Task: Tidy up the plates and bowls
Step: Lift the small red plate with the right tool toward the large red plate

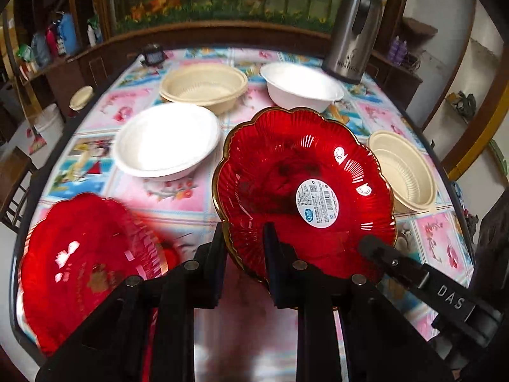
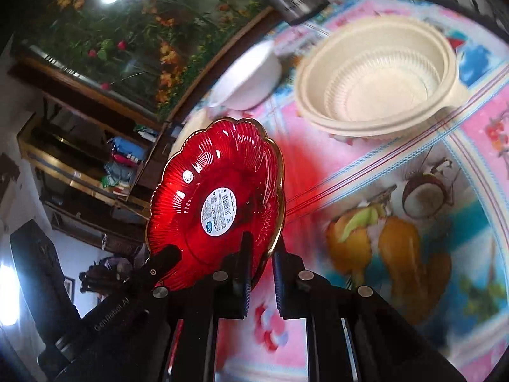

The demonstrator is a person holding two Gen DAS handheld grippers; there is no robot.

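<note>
A red scalloped plate [image 1: 302, 184] with a gold rim and a round white sticker hangs tilted above the table. My left gripper [image 1: 245, 242] is shut on its near rim. My right gripper [image 2: 262, 251] is shut on the rim of the same red plate [image 2: 219, 203]; one of its fingers [image 1: 372, 245] shows at the plate's lower right in the left wrist view. A second red plate [image 1: 86, 264] lies on the table at the lower left, blurred. Two white bowls [image 1: 167, 141] [image 1: 300, 86], stacked beige bowls [image 1: 203, 86] and a single beige bowl [image 1: 402, 172] stand behind.
A steel thermos [image 1: 353, 28] stands at the table's far right and a small dark object [image 1: 152, 55] at its far edge. A lidded jar [image 1: 81, 97] sits off the left edge. A wooden chair [image 1: 12, 184] stands left of the table [image 1: 178, 197], which has a flowered cloth.
</note>
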